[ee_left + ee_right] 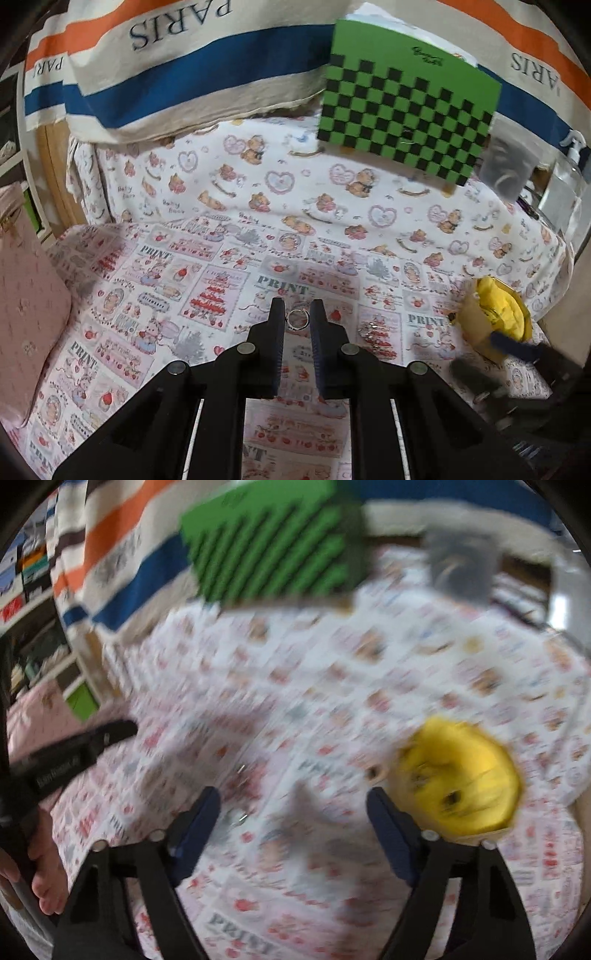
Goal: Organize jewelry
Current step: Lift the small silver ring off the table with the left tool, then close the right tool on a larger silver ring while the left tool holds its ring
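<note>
On the patterned cloth covering the surface (229, 236), right between the two black fingertips of the left hand-held gripper (297, 314), sits a small silver ring (297, 319), and that ring is our landmark. The left jaws stand narrowly apart, one on each side of the ring; whether the pads actually touch it cannot be told from this angle. To the right of the ring, near it on the cloth, lies a little glittery silver piece (369, 330) (too small to say what kind of jewelry). Further right of the ring, well apart from it, is a yellow round pouch (496, 314) with its top gaping and yellow lining showing, something small and dark inside it in the right wrist view.

Over to the right hand-held gripper (293, 801): its blue-padded fingers are spread wide with nothing between them but cloth, and the whole view is smeared with motion blur. The pouch (461, 775) lies just off its right finger. In the left wrist view the right hand-held gripper's blue fingertip (513, 343) overlaps the pouch's near edge.

Beyond the ring, far back on the cloth, a green-and-black checkered card (406, 99) stands upright, with a striped PARIS fabric (177, 55) hanging behind it. Left of the ring, at the cloth's edge, a pink cushion (29, 306).
</note>
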`<state>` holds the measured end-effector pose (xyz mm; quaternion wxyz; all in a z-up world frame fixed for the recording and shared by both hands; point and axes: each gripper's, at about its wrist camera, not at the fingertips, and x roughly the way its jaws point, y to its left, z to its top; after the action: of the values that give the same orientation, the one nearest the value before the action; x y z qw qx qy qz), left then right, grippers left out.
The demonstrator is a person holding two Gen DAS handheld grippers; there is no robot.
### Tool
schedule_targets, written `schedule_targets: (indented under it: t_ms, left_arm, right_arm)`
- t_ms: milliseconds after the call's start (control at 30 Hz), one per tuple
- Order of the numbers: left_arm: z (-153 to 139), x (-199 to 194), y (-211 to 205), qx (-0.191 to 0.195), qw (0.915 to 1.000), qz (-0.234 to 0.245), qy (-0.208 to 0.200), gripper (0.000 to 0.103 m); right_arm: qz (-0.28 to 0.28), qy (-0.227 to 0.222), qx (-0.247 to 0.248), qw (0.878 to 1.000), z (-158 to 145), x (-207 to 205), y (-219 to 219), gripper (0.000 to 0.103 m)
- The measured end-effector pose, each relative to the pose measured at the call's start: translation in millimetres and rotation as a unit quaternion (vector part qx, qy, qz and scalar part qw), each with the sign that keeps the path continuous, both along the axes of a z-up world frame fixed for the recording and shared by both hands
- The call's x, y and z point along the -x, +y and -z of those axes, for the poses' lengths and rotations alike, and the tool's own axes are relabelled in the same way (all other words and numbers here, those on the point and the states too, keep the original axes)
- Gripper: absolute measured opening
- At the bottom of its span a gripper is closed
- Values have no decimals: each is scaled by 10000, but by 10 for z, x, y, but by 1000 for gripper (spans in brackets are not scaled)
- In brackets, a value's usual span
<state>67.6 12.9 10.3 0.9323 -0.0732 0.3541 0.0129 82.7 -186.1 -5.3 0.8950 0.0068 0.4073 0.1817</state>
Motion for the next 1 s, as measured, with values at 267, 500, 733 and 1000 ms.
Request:
schedule_targets:
  t_ms: [267,500,733,1000]
  left_arm:
    - [168,-151,131,0,9990,-316,317,13]
    - [196,-158,154,3,9986,-382,364,13]
    - [204,-172,207,136,9982,-412,425,13]
    - [193,-161,176,54,9986,-383,369,13]
  right_arm:
    - [-100,769,-261,9966,261,-163,310,51]
    - [-200,740,390,9963,314,-213,577,41]
    - [-231,832,651,9941,385,-255,658,36]
    - [-256,769,753,9939,407,-246,708,21]
